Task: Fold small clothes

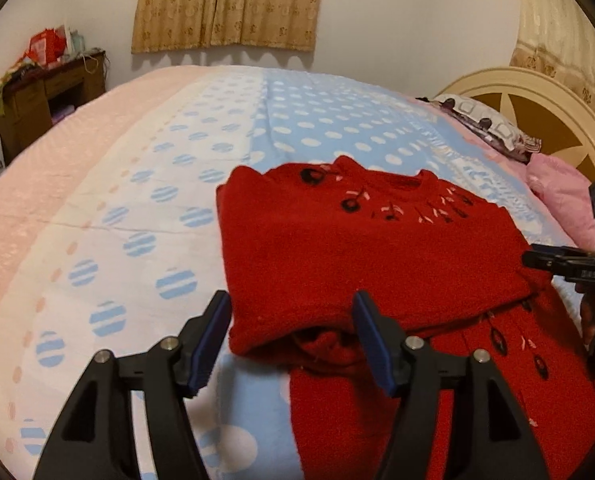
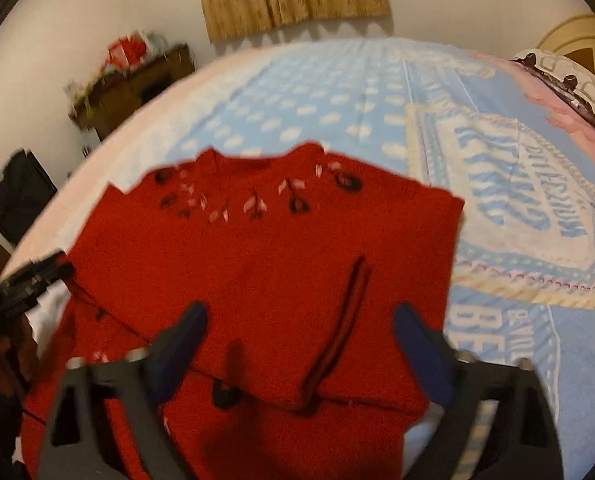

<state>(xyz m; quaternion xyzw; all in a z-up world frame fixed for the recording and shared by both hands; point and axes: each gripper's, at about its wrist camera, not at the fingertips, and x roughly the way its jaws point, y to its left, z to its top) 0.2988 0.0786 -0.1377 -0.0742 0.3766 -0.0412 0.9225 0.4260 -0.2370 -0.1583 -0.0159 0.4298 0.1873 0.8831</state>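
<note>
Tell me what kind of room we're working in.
A bedroom, most likely: the sweater lies on a bed with a headboard and pillows; curtains hang behind.

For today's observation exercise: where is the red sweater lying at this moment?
In both wrist views the red sweater lies partly folded on the blue dotted blanket, directly ahead of both grippers, its neckline facing the curtained window.
</note>
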